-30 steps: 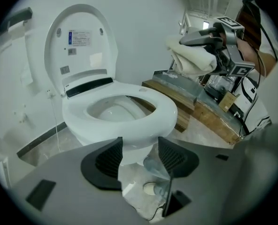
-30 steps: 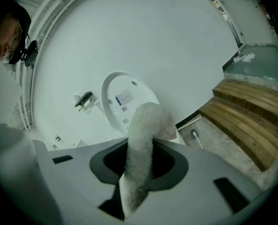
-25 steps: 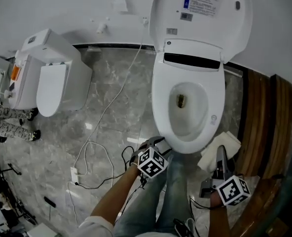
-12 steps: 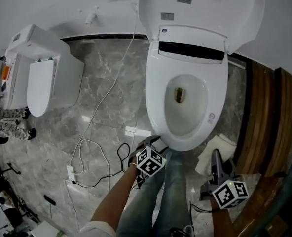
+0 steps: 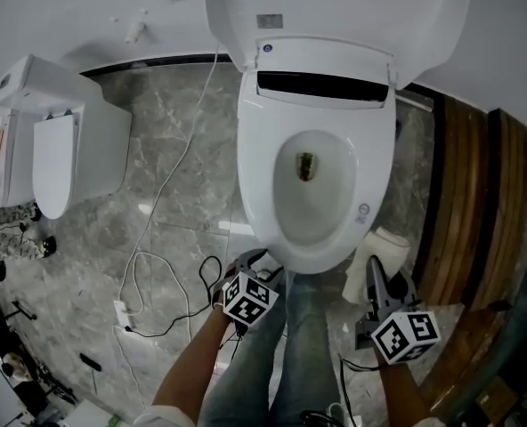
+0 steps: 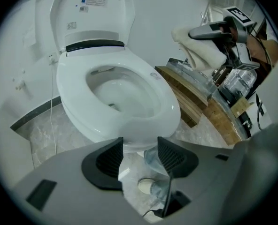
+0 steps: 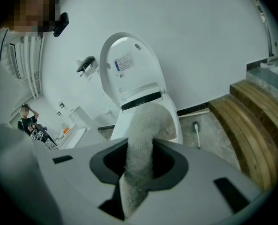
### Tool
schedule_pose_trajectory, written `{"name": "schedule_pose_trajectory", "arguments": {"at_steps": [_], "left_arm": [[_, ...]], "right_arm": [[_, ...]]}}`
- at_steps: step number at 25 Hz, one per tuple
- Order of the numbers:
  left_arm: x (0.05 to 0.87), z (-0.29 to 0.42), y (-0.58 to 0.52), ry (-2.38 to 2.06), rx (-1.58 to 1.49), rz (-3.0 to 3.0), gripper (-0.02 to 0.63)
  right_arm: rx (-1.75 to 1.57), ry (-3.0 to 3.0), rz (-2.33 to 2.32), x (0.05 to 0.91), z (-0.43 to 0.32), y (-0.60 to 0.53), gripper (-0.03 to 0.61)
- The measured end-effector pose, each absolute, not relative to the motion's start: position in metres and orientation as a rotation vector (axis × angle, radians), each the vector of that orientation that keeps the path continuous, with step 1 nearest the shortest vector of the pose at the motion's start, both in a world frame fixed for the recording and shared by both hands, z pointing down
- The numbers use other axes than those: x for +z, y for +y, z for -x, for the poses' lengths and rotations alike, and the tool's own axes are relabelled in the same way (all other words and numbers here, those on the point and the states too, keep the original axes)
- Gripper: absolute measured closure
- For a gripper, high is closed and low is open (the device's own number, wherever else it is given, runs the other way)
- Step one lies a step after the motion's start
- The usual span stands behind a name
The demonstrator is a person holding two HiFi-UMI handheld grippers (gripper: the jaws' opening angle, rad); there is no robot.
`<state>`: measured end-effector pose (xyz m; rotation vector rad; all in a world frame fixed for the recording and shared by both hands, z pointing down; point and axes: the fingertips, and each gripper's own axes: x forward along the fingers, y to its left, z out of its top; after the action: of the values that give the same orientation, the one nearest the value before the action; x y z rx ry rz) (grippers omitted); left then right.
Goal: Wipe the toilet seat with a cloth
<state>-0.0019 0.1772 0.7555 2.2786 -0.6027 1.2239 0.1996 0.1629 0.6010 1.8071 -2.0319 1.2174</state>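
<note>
Our legs: we stand in blue jeans (image 5: 304, 345) right at the front of the toilet, looking steeply down.
Left gripper: the left gripper (image 6: 140, 153) hangs low at the front rim of the bowl. Its jaws stand apart with nothing between them; through the gap we see only floor, a shoe and a trouser leg.
Right gripper: the right gripper (image 7: 140, 161) is clamped on the cloth, held off to the right of the bowl's front.
Cloth: a pale, fuzzy cloth (image 7: 146, 125) is pinched in the right jaws. It bunches up beyond them and a tail hangs below. It sits near the toilet seat but clear of it.
Toilet seat: the white toilet seat (image 5: 262, 185) is lowered onto the bowl, and nothing rests on it.
Lid: the lid (image 5: 335, 7) is raised against the wall behind.
Surroundings: there is a grey marble floor (image 5: 174, 149) with a thin white cable (image 5: 157, 229) trailing across it. Wooden steps (image 5: 468, 203) lie to the right and a second toilet unit (image 5: 63, 149) stands far left.
Progress: we judge the cloth is picked up and brought close, which is the only step done. No wiping shows yet, so the whole ring of the seat is left to wipe.
</note>
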Motion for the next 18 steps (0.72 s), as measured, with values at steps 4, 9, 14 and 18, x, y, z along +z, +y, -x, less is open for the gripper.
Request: {"name": "schedule_pose_trajectory", "arguments": {"at_steps": [4, 9, 14, 18], "left_arm": [[0.745, 0.008, 0.182, -0.645, 1.198, -2.201, 0.360], [0.695, 0.003, 0.147, -0.825, 1.051, -2.245, 0.493], [0.652, -0.027, 0.077, -1.013, 0.860, -2.308, 0.597], [0.641, -0.055, 0.033, -1.059, 0.757, -2.310, 0.600]], "right_arm": [[1.151, -2.007, -1.731, 0.612, -0.209, 0.146, 0.488], [0.999, -2.033, -1.585, 0.631, -0.223, 0.103, 0.488], [0.903, -2.053, -1.512, 0.651, -0.237, 0.041, 0.488], [0.866, -2.054, -1.486, 0.669, -0.243, -0.004, 0.488]]}}
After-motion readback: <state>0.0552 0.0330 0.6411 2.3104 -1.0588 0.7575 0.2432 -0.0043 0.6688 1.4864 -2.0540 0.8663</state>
